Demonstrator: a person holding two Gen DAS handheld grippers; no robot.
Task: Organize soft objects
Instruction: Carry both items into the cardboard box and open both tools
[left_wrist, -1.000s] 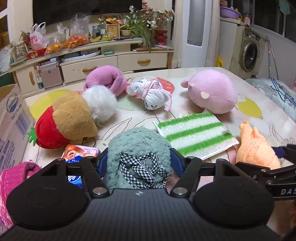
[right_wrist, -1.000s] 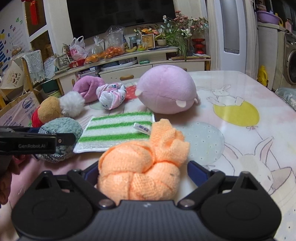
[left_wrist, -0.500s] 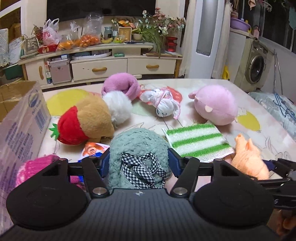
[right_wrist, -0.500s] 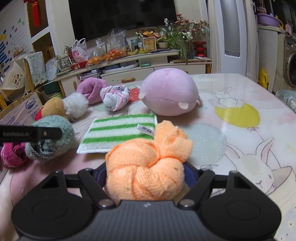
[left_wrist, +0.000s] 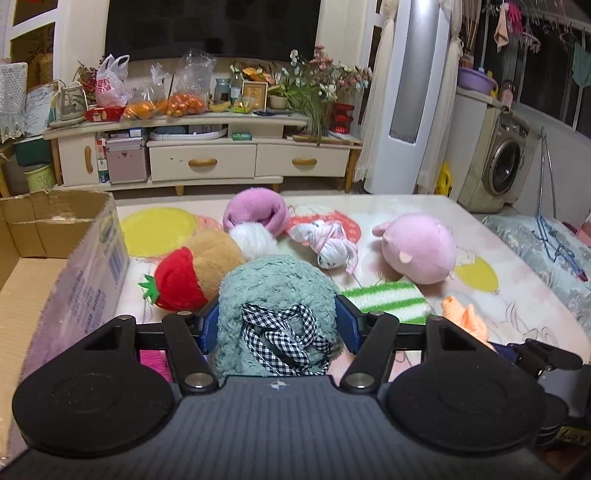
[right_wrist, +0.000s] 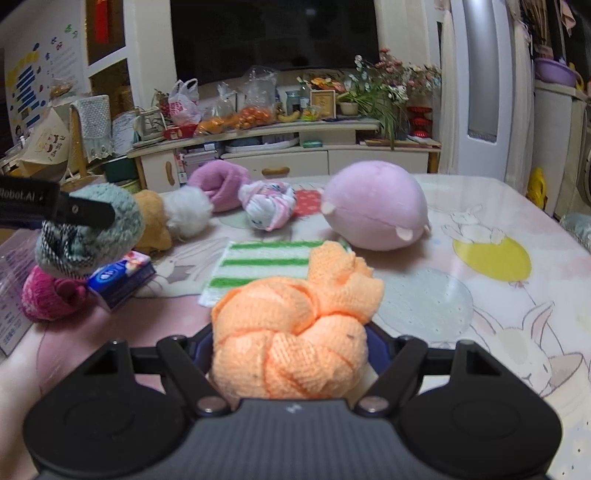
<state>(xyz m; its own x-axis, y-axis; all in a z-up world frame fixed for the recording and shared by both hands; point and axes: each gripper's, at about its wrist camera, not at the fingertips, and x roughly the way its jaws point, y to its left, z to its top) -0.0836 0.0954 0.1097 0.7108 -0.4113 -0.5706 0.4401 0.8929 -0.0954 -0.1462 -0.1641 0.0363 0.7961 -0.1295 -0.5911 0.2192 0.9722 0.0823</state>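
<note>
My left gripper (left_wrist: 276, 325) is shut on a teal fuzzy ball with a checked ribbon (left_wrist: 275, 291) and holds it above the table; it also shows in the right wrist view (right_wrist: 92, 229). My right gripper (right_wrist: 290, 343) is shut on an orange knotted cloth (right_wrist: 295, 332), lifted off the table. On the table lie a pink plush (left_wrist: 419, 249), a green-striped cloth (left_wrist: 386, 301), a white-pink bundle (left_wrist: 328, 242), a purple roll (left_wrist: 256, 210), a white pom-pom (left_wrist: 253, 240), a brown and red strawberry plush (left_wrist: 195, 273) and a magenta knit item (right_wrist: 48, 295).
An open cardboard box (left_wrist: 74, 254) stands at the table's left edge. A blue tissue packet (right_wrist: 122, 277) lies near the magenta knit. Behind the table is a low cabinet (left_wrist: 207, 147) with bags and flowers. A washing machine (left_wrist: 498, 166) stands at the right.
Both grippers have risen from the table with their items. The right gripper closed on the orange cloth. The left gripper moved left, toward the cardboard box.
</note>
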